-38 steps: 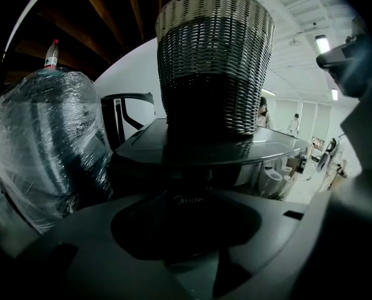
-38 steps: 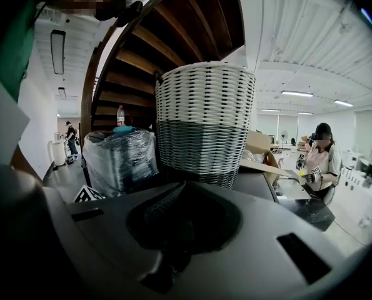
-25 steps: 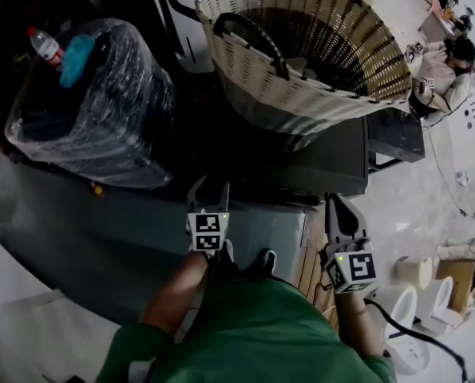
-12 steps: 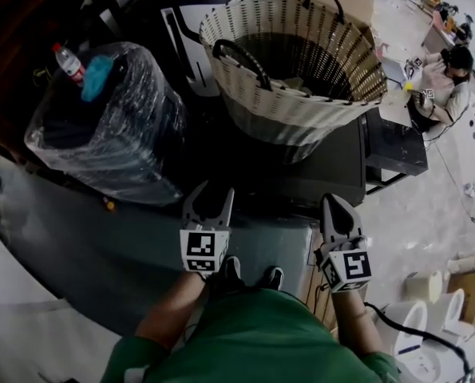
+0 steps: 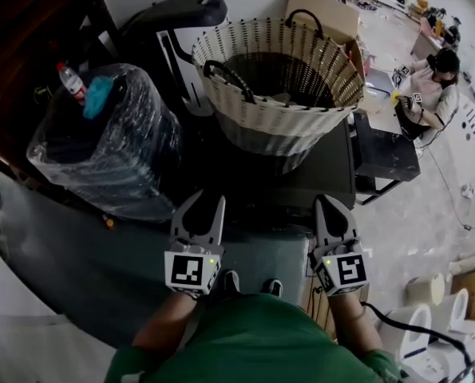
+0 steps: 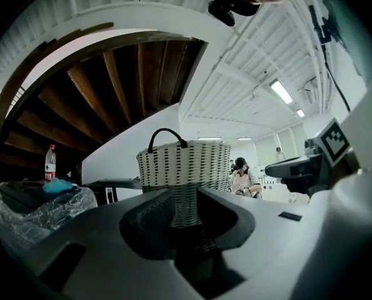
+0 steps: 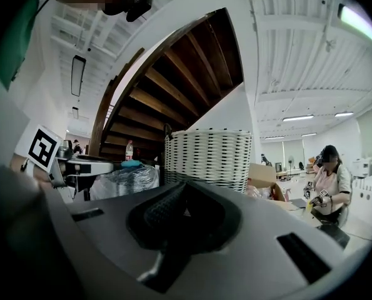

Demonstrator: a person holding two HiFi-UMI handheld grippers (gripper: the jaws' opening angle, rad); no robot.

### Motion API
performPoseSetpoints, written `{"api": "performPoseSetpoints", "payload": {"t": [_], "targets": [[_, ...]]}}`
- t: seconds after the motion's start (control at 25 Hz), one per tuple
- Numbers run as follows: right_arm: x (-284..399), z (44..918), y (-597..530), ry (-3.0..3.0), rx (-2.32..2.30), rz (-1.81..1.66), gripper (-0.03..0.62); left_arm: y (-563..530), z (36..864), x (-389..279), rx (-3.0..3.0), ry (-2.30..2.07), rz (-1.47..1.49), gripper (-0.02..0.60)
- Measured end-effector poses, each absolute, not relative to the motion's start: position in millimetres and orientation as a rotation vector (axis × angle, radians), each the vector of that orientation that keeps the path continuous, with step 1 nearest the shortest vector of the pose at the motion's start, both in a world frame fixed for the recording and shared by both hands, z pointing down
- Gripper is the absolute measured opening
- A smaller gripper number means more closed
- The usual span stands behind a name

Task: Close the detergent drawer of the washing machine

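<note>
**Left claw (image 5: pixel 205 206) spread, right claw (image 5: pixel 327 203) pressed shut before a dark-topped body**

Set against the head view of a second ago, both claws are seen higher in the frame and nearer the front edge of the dark top (image 5: pixel 325 174). The woven basket (image 5: pixel 277 126) is now shown smaller, with its whole rim in view. The left claw's jaws are held apart, and only the far-off basket is seen through the gap. The right claw's jaws are closed on each other and are empty.

Ahead of both claws, the woven basket is stood on the dark top, its dark handles raised. Ahead and to the left of the left claw a black bin (image 5: pixel 101 158) wrapped in clear film is found, with a red-capped bottle (image 5: pixel 71 80) and a teal object (image 5: pixel 98 96) laid on top. Beyond the basket a cardboard box (image 5: pixel 325 10) is seen. Far ahead and to the right of the right claw a person (image 5: pixel 429 94) is seated.

The detergent drawer cannot be made out in any view. The front of the dark-topped body, just ahead of both claw tips, is lost in shadow.
</note>
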State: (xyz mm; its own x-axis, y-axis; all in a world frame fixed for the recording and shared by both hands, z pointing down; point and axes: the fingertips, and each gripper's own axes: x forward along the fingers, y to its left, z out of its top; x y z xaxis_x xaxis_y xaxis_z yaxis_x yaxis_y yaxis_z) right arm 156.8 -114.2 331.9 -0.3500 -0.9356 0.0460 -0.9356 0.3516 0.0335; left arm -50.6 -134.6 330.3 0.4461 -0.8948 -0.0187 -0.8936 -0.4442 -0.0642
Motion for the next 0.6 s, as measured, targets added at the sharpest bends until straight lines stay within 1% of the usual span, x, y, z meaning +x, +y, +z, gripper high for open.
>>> {"api": "performPoseSetpoints", "payload": {"t": [0.28, 0.6], "targets": [[156.6, 318.6, -110.1, -2.545, 1.763, -0.043, 0.023, -127.0, 314.8, -51.5, -2.6, 1.615, -0.007, 0.121], [154.1, 311.6, -112.6, -2.561, 1.768, -0.06, 0.023, -127.6, 316.9, -54.8, -2.595, 1.639, -0.023, 0.121]]}}
